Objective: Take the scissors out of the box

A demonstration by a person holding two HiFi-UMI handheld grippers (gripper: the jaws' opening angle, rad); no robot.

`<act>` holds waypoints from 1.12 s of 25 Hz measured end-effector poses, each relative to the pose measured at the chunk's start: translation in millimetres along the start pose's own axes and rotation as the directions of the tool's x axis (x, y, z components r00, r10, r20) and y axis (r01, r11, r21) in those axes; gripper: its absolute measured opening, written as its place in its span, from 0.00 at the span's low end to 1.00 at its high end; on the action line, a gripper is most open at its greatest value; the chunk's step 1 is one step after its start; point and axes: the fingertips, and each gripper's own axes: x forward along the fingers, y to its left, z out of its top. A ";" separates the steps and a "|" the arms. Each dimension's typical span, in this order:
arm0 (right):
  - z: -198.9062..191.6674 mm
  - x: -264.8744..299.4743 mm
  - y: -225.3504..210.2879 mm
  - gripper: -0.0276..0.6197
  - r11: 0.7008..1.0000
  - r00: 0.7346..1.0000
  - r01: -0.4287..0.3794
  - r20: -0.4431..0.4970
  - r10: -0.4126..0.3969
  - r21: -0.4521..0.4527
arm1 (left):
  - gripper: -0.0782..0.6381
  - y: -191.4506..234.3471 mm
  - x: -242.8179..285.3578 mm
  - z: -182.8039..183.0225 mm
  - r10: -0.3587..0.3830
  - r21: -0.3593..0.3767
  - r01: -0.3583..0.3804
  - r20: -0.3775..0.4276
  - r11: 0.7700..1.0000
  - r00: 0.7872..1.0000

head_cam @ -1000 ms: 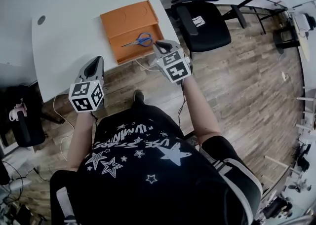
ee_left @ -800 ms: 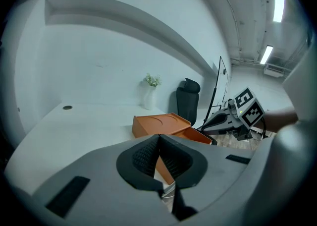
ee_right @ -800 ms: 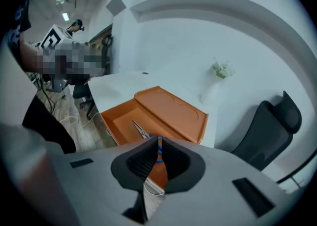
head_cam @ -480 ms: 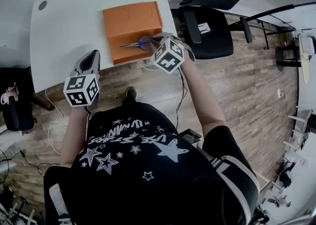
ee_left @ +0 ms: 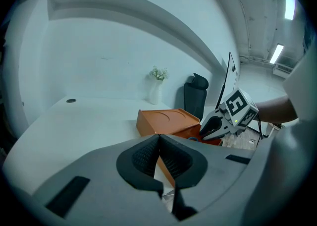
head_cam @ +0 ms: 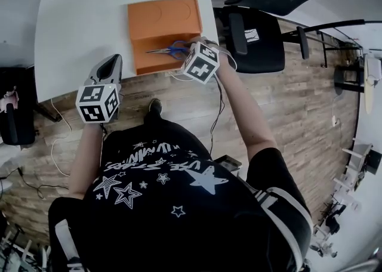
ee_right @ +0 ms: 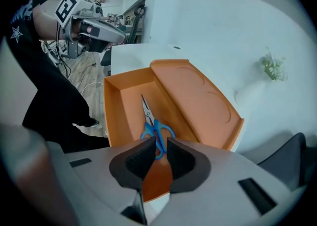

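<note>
- While blue-handled metal scissors [head_cam: 172, 50] lie inside the open orange rectangular box [head_cam: 161, 17], upper centre on the white table [head_cam: 83, 26], the right hand-held gripper [head_cam: 191, 44] hangs over their handles (jaws all but together, pinching nothing).
- Left hand-held gripper [head_cam: 110, 67], lower left of the box: pressed together, empty.

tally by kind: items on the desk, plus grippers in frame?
orange box: 1
blue-handled scissors: 1
vase with flowers: 1
grippers: 2 (left gripper, right gripper)
Total: 5
</note>
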 end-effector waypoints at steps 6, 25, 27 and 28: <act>3.5 14.5 4.6 0.30 0.996 0.999 -0.036 -0.026 0.034 -0.083 | 0.13 7.5 -0.4 -0.3 0.023 -0.023 -0.023 0.004 0.999 1.000; -3.9 37.5 2.7 0.30 0.974 0.982 -0.140 -0.152 0.114 -0.178 | 0.13 16.7 -4.0 -12.5 0.052 -0.065 -0.053 -0.010 0.996 0.999; -3.3 38.4 2.4 0.30 0.970 0.979 -0.147 -0.170 0.114 -0.195 | 0.13 16.8 -4.9 -12.1 0.054 -0.067 -0.055 -0.010 0.996 0.998; -3.0 39.2 2.7 0.30 0.968 0.977 -0.152 -0.179 0.117 -0.201 | 0.13 17.2 -5.1 -12.0 0.055 -0.068 -0.055 -0.009 0.996 0.998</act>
